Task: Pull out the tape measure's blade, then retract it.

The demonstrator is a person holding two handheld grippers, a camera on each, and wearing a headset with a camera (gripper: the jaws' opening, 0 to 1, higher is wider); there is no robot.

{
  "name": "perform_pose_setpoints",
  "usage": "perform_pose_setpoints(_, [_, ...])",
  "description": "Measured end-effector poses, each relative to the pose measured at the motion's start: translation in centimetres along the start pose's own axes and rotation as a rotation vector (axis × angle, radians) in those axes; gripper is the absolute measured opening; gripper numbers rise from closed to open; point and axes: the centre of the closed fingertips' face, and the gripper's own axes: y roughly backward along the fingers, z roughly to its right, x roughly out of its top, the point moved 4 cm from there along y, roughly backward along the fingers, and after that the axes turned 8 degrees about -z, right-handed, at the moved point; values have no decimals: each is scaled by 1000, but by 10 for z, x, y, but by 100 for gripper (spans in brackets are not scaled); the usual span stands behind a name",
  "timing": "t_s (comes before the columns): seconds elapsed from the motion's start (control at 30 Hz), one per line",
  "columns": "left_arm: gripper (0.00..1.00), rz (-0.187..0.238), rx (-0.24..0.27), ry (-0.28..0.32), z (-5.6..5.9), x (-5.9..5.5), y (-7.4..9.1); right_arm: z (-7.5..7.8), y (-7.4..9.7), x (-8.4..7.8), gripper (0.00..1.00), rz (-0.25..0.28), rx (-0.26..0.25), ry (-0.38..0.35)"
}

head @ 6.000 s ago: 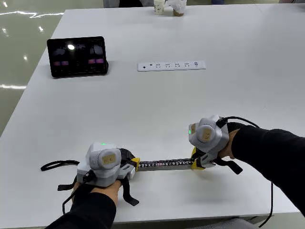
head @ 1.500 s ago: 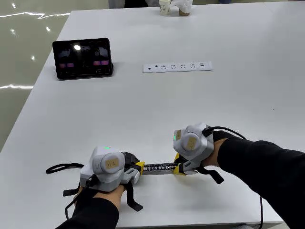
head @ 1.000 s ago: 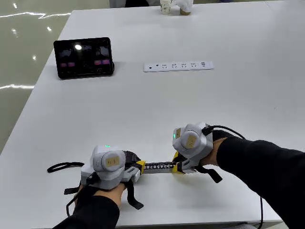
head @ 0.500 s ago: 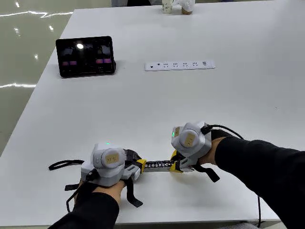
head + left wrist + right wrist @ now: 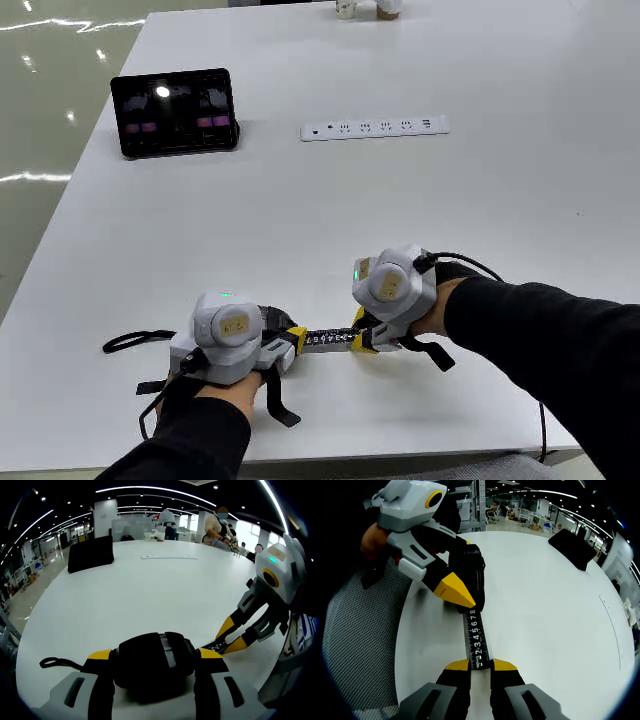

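While my left tool (image 5: 156,656) is clamped around the one black tape measure case (image 5: 150,675) near the tabletop's (image 5: 400,200) front edge, my right tool (image 5: 480,664) pinches the tip of its single blade (image 5: 473,630). The short drawn-out blade lies flat, running left to right between my two tools, tip toward the right one.

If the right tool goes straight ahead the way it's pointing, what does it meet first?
The tape measure's black case, at the end of the short blade the right tool grips. The left tool holding that case sits just beside that line.
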Motion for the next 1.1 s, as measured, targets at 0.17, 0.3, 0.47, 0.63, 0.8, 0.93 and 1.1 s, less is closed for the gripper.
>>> perform_pose_setpoints(0.17, [59, -1, -3, 2, 0, 0, 0, 0, -2, 6, 11, 16, 6, 6])
perform_pose_setpoints(0.3, [59, -3, -2, 2, 0, 0, -1, 0, -3, 9, 11, 16, 4, 1])
perform_pose_setpoints(0.47, [59, -12, -4, 5, 0, 0, -1, 1, -5, 12, 11, 25, 12, -2])
perform_pose_setpoints(0.63, [59, -9, -5, 7, 0, 0, -1, 0, -8, 17, 11, 32, 9, -1])
perform_pose_setpoints(0.8, [59, -8, -8, 8, -1, 0, 0, -1, -10, 22, 11, 34, 7, -1])
perform_pose_setpoints(0.93, [59, -8, -8, 7, -1, 0, -1, -2, -11, 24, 11, 38, 8, 8])
perform_pose_setpoints(1.1, [59, -6, -9, 9, -1, 0, -1, -2, -13, 29, 11, 60, 24, -16])
